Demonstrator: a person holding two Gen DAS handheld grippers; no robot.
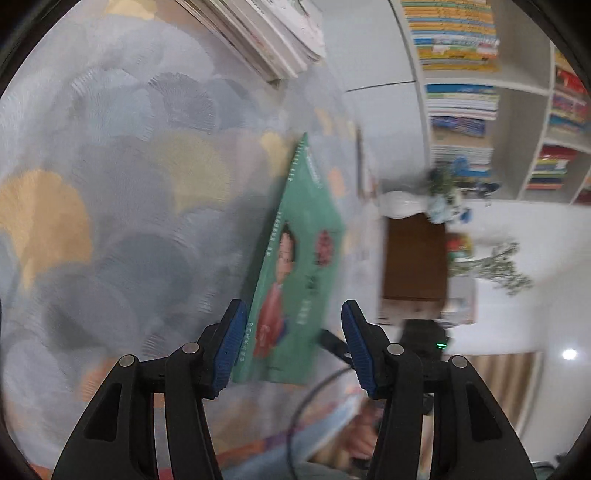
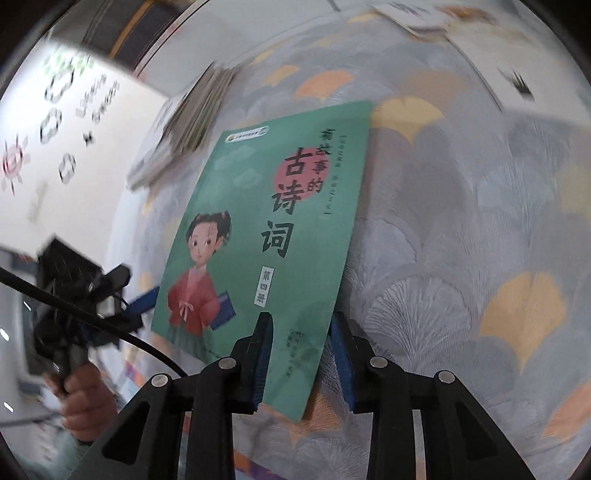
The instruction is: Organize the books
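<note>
Over the patterned cloth (image 2: 461,229), right gripper (image 2: 301,354) is pinching the green book (image 2: 266,229)'s lower edge while left gripper (image 1: 293,343) sits spread around it, so I'd clamp left before letting go.

A green book (image 1: 299,266) is seen edge-on at centre frame, between the spread blue pads of the left gripper (image 1: 293,347); a book stack (image 1: 269,33) is shown at the top; filled shelves (image 1: 480,92) are seen upper right.

Green book (image 2: 266,236); grey tablecloth (image 2: 461,221), yellow-orange ginkgo-leaf pattern; blue-padded jaws
</note>
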